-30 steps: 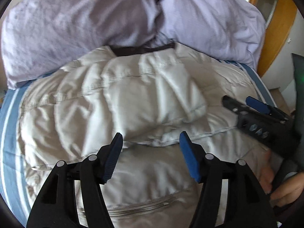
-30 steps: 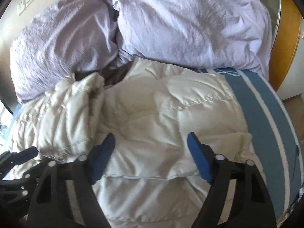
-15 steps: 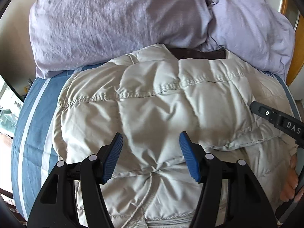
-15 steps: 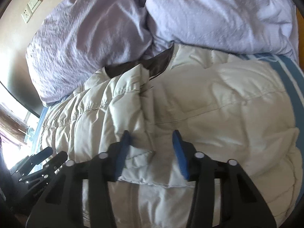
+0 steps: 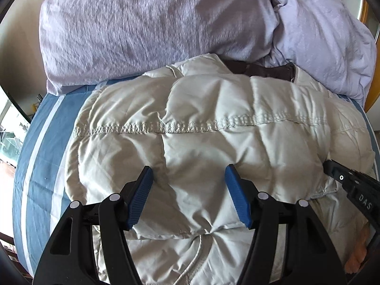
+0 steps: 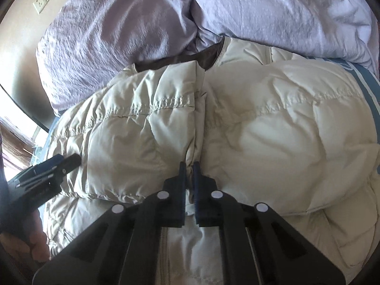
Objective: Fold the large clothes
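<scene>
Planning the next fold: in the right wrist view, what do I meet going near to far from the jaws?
Right gripper shut on the jacket → brown collar lining → lilac duvet.

Lay spread as a down jacket (image 5: 213,123) on a striped bedsheet (image 5: 40,142), with a bunched duvet (image 5: 154,23) behind its collar.

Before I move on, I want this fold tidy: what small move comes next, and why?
Probably close the left gripper on the puffy cream quilted jacket: its blue pads stand open over the fabric, while the right gripper is already pinched on the folded edge, so both could lift together.
</scene>
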`<control>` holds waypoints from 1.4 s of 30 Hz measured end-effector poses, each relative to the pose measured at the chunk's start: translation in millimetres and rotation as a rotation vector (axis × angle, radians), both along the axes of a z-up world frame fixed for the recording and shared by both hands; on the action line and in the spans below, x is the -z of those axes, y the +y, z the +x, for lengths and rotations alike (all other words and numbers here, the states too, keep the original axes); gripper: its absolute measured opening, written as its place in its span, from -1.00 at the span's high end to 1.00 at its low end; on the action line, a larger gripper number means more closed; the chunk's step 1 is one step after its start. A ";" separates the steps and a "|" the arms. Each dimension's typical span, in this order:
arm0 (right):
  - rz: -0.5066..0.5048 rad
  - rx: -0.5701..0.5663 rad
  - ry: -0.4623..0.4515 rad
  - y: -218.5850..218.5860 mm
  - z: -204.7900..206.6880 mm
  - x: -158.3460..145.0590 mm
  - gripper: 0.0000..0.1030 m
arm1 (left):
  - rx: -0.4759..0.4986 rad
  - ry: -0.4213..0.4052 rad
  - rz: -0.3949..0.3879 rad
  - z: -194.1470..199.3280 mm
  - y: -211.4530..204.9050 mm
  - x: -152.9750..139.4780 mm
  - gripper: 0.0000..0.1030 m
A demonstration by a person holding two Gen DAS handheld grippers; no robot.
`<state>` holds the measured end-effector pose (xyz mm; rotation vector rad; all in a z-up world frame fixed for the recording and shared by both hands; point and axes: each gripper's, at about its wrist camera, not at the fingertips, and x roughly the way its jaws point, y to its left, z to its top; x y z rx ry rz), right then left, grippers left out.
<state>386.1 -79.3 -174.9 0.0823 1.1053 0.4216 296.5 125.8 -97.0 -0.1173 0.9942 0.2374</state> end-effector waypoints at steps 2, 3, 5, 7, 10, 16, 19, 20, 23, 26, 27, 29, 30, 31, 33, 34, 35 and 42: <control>-0.015 -0.002 0.002 1.8 1.4 3.1 0.88 | -0.001 0.008 -0.001 2.0 0.2 4.4 -0.27; -0.020 -0.004 0.004 2.4 2.0 4.3 0.88 | -0.004 0.011 -0.003 2.7 0.3 7.0 -0.28; -0.032 -0.010 0.006 4.2 2.6 8.7 0.87 | -0.013 0.016 -0.009 4.0 0.9 12.4 -0.28; -0.041 -0.019 0.001 5.9 2.6 13.3 0.86 | -0.018 0.021 -0.007 5.6 0.2 15.8 -0.29; -0.049 -0.027 -0.004 7.9 2.0 17.2 0.84 | -0.026 0.032 -0.012 9.4 0.9 20.9 -0.30; -0.005 -0.037 0.039 1.4 10.2 17.7 0.63 | -0.026 0.043 0.000 11.1 -0.7 21.5 -0.30; 0.003 -0.028 0.040 -6.7 11.0 10.4 0.12 | -0.029 0.027 -0.009 -0.9 0.1 12.9 -0.30; 0.005 -0.023 0.032 -11.2 9.9 6.3 -0.02 | -0.030 0.018 -0.012 -6.5 0.8 9.7 -0.33; 0.015 -0.015 0.007 -29.1 3.6 -7.5 -0.06 | -0.028 -0.016 -0.019 -29.9 8.0 -3.8 -0.40; 0.016 -0.011 0.001 -52.8 -4.3 -18.4 -0.12 | -0.026 -0.042 -0.025 -59.3 20.7 -15.3 -0.41; 0.015 -0.012 0.001 -62.9 -8.1 -21.6 -0.14 | -0.027 -0.046 -0.028 -68.7 24.9 -18.1 -0.42; 0.003 -0.008 0.002 -82.2 -17.4 -26.4 -0.24 | -0.030 -0.048 -0.033 -85.4 34.0 -21.6 -0.42; -0.005 -0.005 0.004 -91.3 -22.9 -27.5 -0.25 | -0.034 -0.047 -0.036 -97.6 40.3 -22.7 -0.42; -0.014 -0.002 0.008 -101.7 -28.8 -28.2 -0.27 | -0.038 -0.046 -0.039 -107.7 45.4 -23.2 -0.42; -0.051 0.005 0.031 -126.0 -43.1 -26.9 -0.32 | -0.047 -0.038 -0.048 -129.5 56.5 -21.9 -0.42; -0.066 0.009 0.042 -139.1 -49.6 -25.1 -0.35 | -0.052 -0.031 -0.055 -141.1 62.2 -19.8 -0.42; -0.078 0.014 0.052 -148.2 -55.0 -24.2 -0.36 | -0.058 -0.023 -0.064 -152.1 67.6 -16.8 -0.41; -0.137 0.108 0.136 -225.7 -94.1 -17.2 -0.46 | -0.096 0.032 -0.150 -203.7 89.5 6.4 -0.41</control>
